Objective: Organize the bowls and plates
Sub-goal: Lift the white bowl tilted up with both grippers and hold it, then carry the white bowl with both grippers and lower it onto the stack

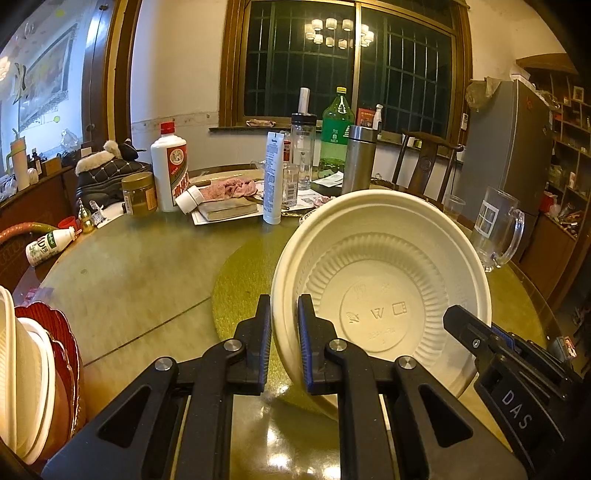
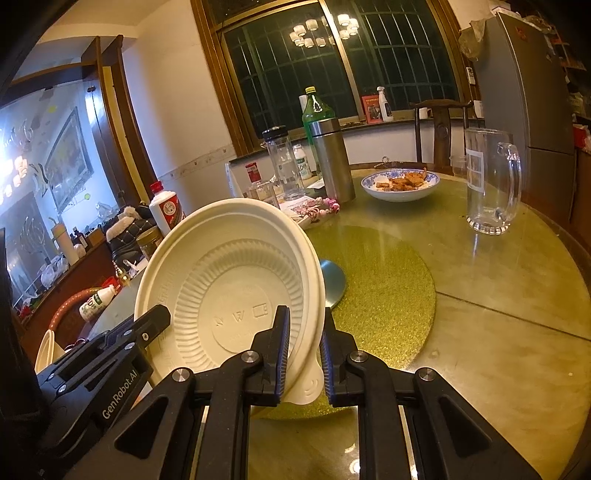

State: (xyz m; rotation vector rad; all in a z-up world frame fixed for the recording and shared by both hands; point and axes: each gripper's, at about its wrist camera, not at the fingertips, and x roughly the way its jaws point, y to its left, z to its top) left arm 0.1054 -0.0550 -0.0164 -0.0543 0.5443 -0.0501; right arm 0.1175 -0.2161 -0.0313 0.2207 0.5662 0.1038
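Dining room at night, warm yellow light

A wide wood-framed window (image 1: 351, 66) with metal bars shows black outside and mirrors a cluster ceiling lamp (image 1: 338, 33). Cream walls (image 1: 177, 74) run behind a round glass-topped table (image 1: 147, 273) with a glittery green-gold disc (image 2: 388, 288) at its middle. A dark wooden chair (image 1: 424, 162) stands at the far side, a grey refrigerator (image 1: 513, 147) to the right, beside open shelving (image 1: 570, 140).

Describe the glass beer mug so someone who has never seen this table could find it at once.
Start from the round table with its glittery gold mat. Beyond the mat, near the table's edge on the fridge side, stands the glass mug, upright and empty. Unlike the slim bottles and steel flask, it has a big looped handle.
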